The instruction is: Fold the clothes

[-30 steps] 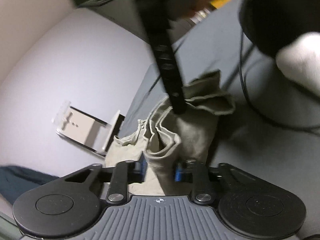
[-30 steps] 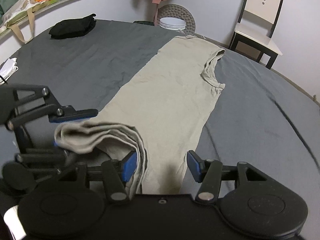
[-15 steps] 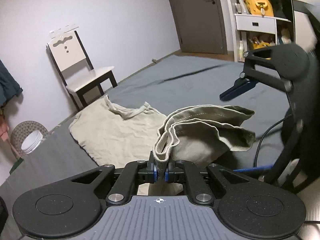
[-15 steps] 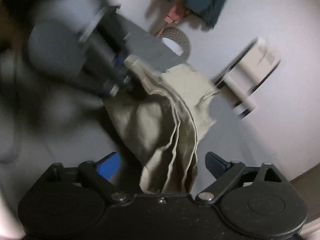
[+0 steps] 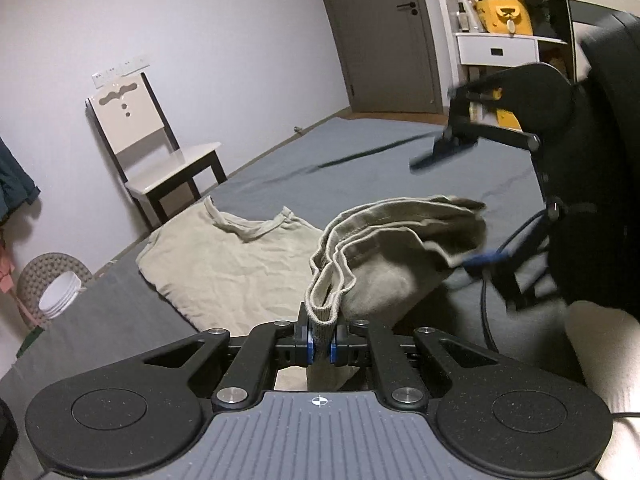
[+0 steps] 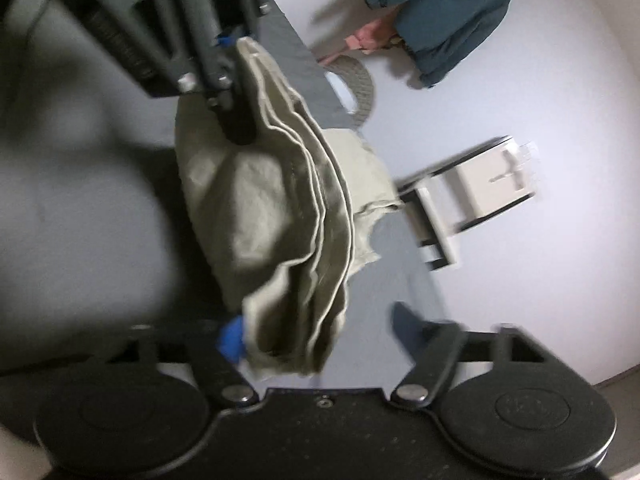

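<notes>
Cloth is what we hold up here: a soft khaki T-shirt (image 5: 248, 264), with its bottom hem lifted and its neck end lying flat on the dark grey bed sheet (image 5: 400, 168), near a small white chair with dark legs (image 5: 160, 160). To do this fold well, we think both ends of the hem should travel at the same height toward the neck, so the edges land straight and no bumps form. We should not let the layers slip apart. Our left gripper (image 5: 320, 346) sits low and level, pointing across the bed, and its blue pads (image 5: 309, 347) are pinched tight on the bunched hem. Our right gripper (image 6: 316, 340) is tipped over on its side, and the view from it is blurry. Its fingers (image 6: 231, 338) are spread wide. The other end of the hem lies between them, against one blue pad, but nothing squeezes it there. We think the right one must close on the cloth before we carry it over.
</notes>
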{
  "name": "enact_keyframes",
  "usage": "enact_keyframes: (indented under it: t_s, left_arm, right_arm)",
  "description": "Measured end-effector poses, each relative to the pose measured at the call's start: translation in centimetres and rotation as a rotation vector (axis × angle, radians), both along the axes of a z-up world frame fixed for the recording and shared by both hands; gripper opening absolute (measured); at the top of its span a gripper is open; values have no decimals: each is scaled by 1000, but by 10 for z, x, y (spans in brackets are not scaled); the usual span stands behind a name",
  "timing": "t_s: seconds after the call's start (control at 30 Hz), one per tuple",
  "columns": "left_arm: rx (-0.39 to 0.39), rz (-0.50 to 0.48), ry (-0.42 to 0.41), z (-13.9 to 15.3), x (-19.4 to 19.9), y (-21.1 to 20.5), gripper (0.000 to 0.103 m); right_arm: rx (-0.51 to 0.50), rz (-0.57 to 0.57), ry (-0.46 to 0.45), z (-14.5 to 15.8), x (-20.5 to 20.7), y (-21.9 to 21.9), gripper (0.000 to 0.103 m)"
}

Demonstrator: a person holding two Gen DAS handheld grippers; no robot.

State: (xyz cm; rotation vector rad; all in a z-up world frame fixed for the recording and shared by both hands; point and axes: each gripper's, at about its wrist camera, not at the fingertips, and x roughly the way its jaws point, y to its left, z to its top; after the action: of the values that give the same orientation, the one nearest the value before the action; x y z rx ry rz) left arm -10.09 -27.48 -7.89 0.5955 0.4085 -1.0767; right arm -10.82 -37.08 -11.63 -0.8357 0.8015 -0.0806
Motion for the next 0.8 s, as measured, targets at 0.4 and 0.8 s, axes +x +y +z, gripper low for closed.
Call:
enact_keyframes:
  t_s: [0.4, 0.8]
  left_arm:
    - [-79, -262, -1, -3, -20, 50, 7]
    - [56, -497, 85, 33, -35, 104, 7]
  right_arm:
    - [267, 141, 86, 34, -26, -18, 7]
    - [444, 268, 271, 55, -82, 22, 7]
